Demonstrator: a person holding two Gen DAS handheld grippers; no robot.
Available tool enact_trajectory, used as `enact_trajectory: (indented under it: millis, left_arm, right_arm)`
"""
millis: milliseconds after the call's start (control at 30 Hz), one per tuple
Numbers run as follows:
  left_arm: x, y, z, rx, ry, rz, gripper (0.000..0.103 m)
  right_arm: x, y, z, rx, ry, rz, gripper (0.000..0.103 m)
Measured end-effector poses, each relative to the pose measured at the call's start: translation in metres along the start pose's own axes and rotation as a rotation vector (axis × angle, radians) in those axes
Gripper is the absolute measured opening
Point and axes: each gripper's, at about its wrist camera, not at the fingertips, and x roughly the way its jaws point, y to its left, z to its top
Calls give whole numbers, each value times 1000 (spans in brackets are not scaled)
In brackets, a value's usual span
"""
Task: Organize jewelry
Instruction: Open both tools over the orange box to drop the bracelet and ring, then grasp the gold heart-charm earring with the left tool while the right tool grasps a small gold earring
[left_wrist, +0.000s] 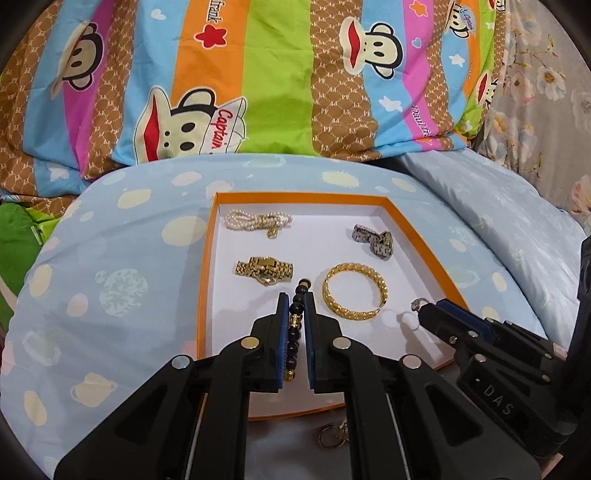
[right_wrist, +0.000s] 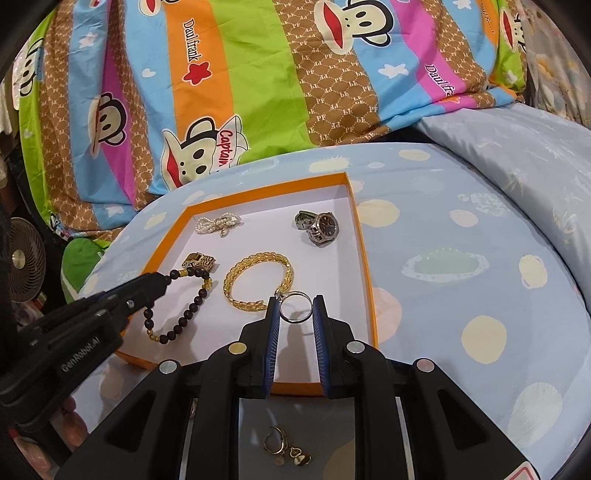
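My left tool grips the beaded bracelet, right tool pinches a silver ring (both over the orange tray).

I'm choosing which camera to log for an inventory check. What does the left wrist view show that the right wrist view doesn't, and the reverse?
Only the left wrist view shows the gold watch whole. Only the right shows the silver watch dial, the dark bead bracelet as a full loop, the fan, and the gold earrings unobstructed. Both show the orange box, pearl bracelet, gold bangle, silver ring, left gripper and right gripper.
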Motion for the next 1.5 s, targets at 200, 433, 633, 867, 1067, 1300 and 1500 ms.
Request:
enact_trajectory:
  millis: [200,433,633,867,1067,1300,1500]
  left_arm:
    - [1,3,-2,-11,-5,8,13]
    - [1,11,-2,-42,-4,21,35]
    - [-5,19,-2,-74,-31,35,41]
    - [-15,29,-2,-107,-55,50,41]
    - [-29,37,-18,-130,-47,69,41]
    - [-58,52,-55,-134,-24,100,42]
    - [-73,58,-80,-141,22,89,42]
  right_arm:
    - [1,2,0,-9,3,-14,18]
    - [-1,1,0,-6,-5,-16,21]
    - [-4,0,-1,-3,-22,-14,28]
    - [-8,-1,0,3,-40,6,28]
    - [-16,-4,-2,15,-73,19,28]
    - [-42,-3,-22,-2,-89,2,28]
    - [-63,2,-48,-12,-60,13,28]
